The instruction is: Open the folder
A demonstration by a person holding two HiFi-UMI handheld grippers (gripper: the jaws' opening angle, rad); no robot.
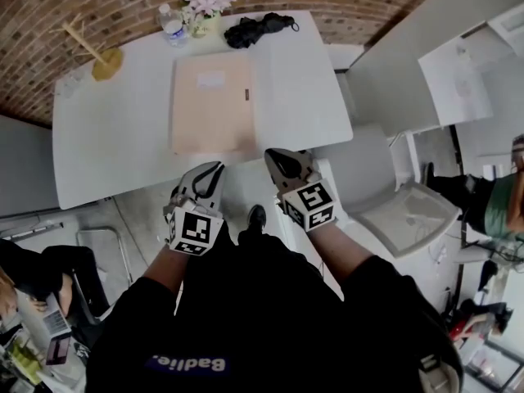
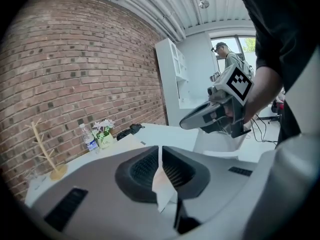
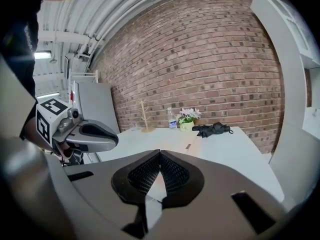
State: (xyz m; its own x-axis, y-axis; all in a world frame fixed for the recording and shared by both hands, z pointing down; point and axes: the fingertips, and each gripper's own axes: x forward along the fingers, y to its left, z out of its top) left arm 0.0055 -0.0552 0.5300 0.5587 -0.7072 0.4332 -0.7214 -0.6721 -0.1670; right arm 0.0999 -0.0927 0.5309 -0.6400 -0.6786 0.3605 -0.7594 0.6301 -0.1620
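A closed peach-coloured folder (image 1: 211, 105) lies flat on the white table (image 1: 106, 146), with a small white label near its far end and a dark tab on its right edge. My left gripper (image 1: 211, 170) and right gripper (image 1: 280, 159) hover side by side at the table's near edge, just short of the folder. The left gripper view shows its jaws (image 2: 160, 149) together with nothing between them, and the right gripper (image 2: 210, 115) floats beside it. In the right gripper view the jaws (image 3: 160, 153) are also shut and empty, the folder (image 3: 172, 143) lying ahead.
Along the table's far edge stand a water bottle (image 1: 172, 27), a pot of flowers (image 1: 205, 11), a black bundle (image 1: 258, 29) and a small wooden tree on a round base (image 1: 102, 60). A grey chair (image 1: 401, 211) stands to the right, and people sit at both sides.
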